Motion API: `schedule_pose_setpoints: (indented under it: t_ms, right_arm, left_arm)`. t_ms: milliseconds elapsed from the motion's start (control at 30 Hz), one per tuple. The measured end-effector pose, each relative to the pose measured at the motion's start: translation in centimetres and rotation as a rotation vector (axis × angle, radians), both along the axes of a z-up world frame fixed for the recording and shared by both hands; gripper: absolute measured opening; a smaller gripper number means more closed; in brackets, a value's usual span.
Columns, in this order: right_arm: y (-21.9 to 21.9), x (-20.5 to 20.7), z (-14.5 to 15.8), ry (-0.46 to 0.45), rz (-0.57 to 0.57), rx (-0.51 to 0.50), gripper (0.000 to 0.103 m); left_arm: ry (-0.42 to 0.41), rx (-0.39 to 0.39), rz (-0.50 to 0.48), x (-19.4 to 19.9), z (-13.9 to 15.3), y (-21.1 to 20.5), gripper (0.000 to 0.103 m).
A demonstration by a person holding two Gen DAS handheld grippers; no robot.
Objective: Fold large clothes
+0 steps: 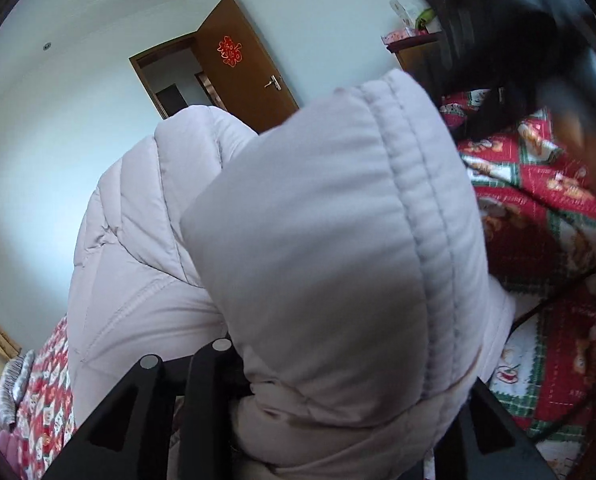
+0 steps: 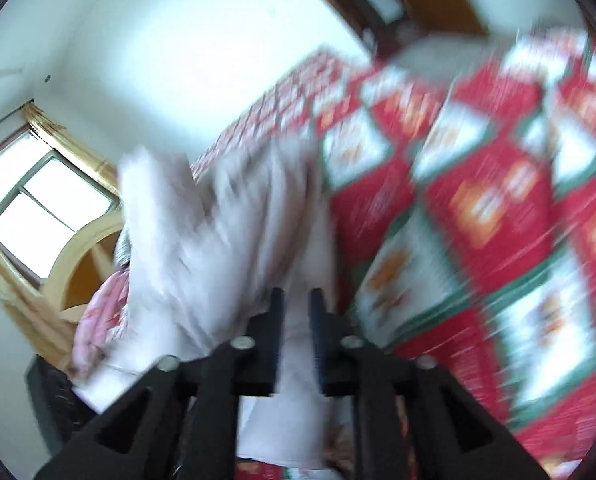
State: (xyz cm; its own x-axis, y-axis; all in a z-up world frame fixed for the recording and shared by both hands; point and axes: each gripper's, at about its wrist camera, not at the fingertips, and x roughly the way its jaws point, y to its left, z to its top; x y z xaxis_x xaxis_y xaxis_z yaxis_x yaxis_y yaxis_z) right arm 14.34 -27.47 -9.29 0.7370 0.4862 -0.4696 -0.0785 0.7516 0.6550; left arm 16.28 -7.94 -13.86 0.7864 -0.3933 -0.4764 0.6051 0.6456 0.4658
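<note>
Filling most of the left wrist view, pale quilted coat (image 1: 298, 240), bunched high with a stitched hem edge running down its front. Left tool (image 1: 337, 408) low in that view, one black finger (image 1: 202, 408) showing at the left, the other (image 1: 493, 432) at the right behind the fabric; coat bulging between and over them, tips hidden, so cannot tell whether pinching or only spread around the cloth. Lying on a bed under a red, green and white patchwork quilt (image 1: 537, 200), coat toward the quilt's near edge. Blurred dark device (image 1: 517, 40) at the upper right of that view. Beyond, pale wall and brown door (image 1: 250, 76) standing ajar with a red paper ornament on it.

Seen from the right wrist, everything smeared by blur. Right tool (image 2: 296, 300) with fingers parted, a narrow gap between them, pale coat cloth (image 2: 226, 240) lying in that gap and running on ahead; pads not visibly pressing on it. Same quilt (image 2: 477, 200) to the right of the coat. Bright window (image 2: 46, 208) with gold curtain at the far left, wooden bed frame (image 2: 78, 264) below it.
</note>
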Motion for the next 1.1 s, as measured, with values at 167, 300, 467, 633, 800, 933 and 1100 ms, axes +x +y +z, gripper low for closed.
schedule_pose_setpoints:
  t_ms: [167,300,467,633,800,933,1100]
  right_arm:
    - [0.2,2.8,1.9,-0.028,0.057,0.015,0.066]
    - [4.6,8.0,-0.9,0.092,0.162,-0.16,0.022]
    - [7.5,8.2,-2.5,0.095,0.19,-0.269,0.019]
    - [7.2,8.4,-3.1,0.097,0.184,-0.264,0.019]
    - [7.3,8.5,-4.4,0.092,0.188,-0.234,0.02]
    - [7.9,8.5,-4.4,0.089,0.169,-0.257,0.02]
    - [7.8,8.9,-5.1,0.103,0.143,-0.184,0.02]
  left_arm:
    - [-0.019,0.016,0.011,0.4,-0.5,-0.2,0.035]
    - [-0.049,0.058,0.016,-1.1,0.0,0.0,0.04]
    - [-0.055,0.081,-0.019,-3.3,2.4,3.8,0.049]
    - [-0.001,-0.029,-0.105,-5.4,6.0,9.8,0.064]
    - [0.076,-0.388,-0.083,-2.6,11.1,16.3,0.066]
    - [0.15,-0.557,0.181,6.1,12.3,19.5,0.069]
    - [0.235,-0.5,0.154,14.1,10.9,12.9,0.069]
